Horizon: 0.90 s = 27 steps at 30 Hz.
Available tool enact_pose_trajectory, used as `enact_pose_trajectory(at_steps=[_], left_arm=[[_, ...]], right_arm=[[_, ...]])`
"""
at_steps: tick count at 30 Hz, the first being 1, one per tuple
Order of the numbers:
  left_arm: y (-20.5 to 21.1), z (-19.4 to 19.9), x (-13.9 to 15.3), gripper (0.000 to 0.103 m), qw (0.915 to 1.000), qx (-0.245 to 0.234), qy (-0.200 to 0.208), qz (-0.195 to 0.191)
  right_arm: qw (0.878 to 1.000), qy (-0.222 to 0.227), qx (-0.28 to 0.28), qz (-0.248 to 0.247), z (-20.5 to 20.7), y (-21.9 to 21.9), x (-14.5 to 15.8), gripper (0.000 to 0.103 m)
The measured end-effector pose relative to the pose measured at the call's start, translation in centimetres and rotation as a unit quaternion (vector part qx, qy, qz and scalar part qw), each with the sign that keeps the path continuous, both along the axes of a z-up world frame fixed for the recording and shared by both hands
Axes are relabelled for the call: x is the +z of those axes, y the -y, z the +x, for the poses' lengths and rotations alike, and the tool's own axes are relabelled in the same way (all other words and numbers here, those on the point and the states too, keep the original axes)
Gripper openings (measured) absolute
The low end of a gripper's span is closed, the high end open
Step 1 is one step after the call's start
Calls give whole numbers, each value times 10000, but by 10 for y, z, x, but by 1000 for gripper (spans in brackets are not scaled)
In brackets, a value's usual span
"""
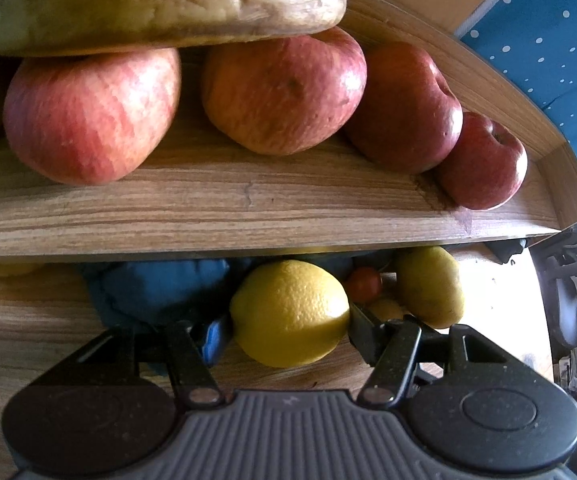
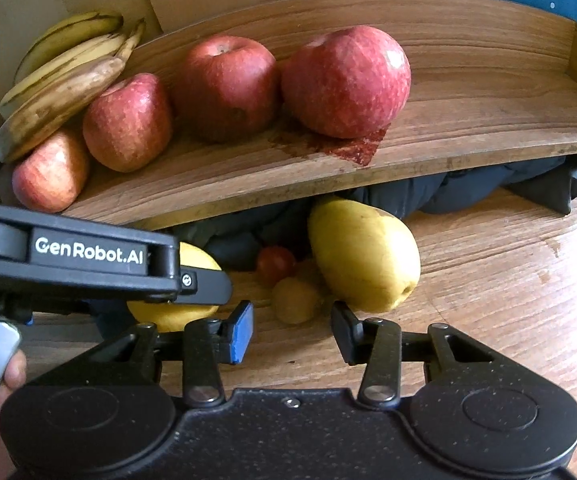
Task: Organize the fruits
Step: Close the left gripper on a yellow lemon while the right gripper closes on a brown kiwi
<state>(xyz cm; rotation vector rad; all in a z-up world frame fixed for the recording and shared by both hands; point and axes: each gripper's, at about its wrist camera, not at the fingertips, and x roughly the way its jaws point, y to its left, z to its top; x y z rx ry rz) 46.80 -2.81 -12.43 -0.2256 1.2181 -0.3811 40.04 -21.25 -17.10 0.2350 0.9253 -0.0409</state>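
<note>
Writing: "GenRobot.AI" on left hand-held gripper (image 2: pixel 208 280), white on black.
Left hand-held gripper (image 1: pixel 288 330): pinching lemon (image 1: pixel 290 314) below shelf (image 1: pixel 248 208).
Right hand-held gripper (image 2: pixel 292 332): spread, empty, below shelf (image 2: pixel 468 120).
Pear (image 2: pixel 364 254): under shelf's front edge.
Open room: bare counter (image 2: pixel 508 280) right of pear.

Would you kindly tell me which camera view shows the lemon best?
The left wrist view: the lemon sits whole and centred, clamped between the left gripper jaws. In the right wrist view, the lemon is mostly hidden behind the left gripper, with only yellow patches visible.
</note>
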Motion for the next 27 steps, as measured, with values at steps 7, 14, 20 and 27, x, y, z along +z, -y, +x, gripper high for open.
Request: enact_pose_trajectory(at_steps=[7, 14, 20, 27], left_arm=[[0, -1, 0, 66, 10000, -21, -7, 5], [2, -7, -1, 65, 10000, -46, -19, 44], [8, -16, 1, 65, 9998, -111, -20, 133], [15, -33, 3, 65, 9997, -153, -24, 181]], right_arm=[[9999, 28, -58, -83, 2, 1, -3, 33], [9999, 76, 3, -140, -4, -3, -4, 31], [9999, 77, 51, -119, -19, -3, -2, 31], [9999, 127, 41, -93, -41, 1, 2, 31]])
